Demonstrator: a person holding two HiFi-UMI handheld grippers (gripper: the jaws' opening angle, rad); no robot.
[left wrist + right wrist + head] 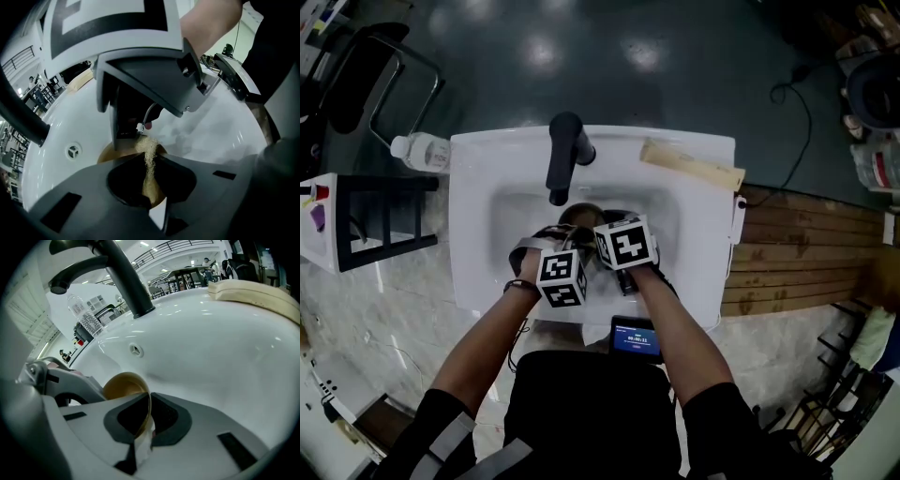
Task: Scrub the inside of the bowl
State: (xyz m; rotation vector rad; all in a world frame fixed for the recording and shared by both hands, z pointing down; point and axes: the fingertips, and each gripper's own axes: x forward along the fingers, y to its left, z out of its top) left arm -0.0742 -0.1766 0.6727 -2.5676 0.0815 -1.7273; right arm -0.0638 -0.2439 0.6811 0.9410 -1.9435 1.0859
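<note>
A tan-brown bowl (581,216) sits tilted in the white sink basin (675,216). My right gripper (144,423) is shut on the bowl's rim (146,404), one jaw inside the wall and one outside, and the bowl's hollow (123,384) faces left. My left gripper (151,190) is shut on a pale fibrous scrubber (150,157). The scrubber's strand reaches up towards the bowl (108,152), just under the right gripper's body (150,79). In the head view both marker cubes (562,278) (626,244) crowd together over the bowl and hide most of it.
A black faucet (566,150) arches over the back of the basin. An overflow hole (136,350) shows in the basin wall. A beige bar (692,166) lies on the sink's back right rim and a plastic bottle (422,151) at its left. A small screen (636,338) rests at the front edge.
</note>
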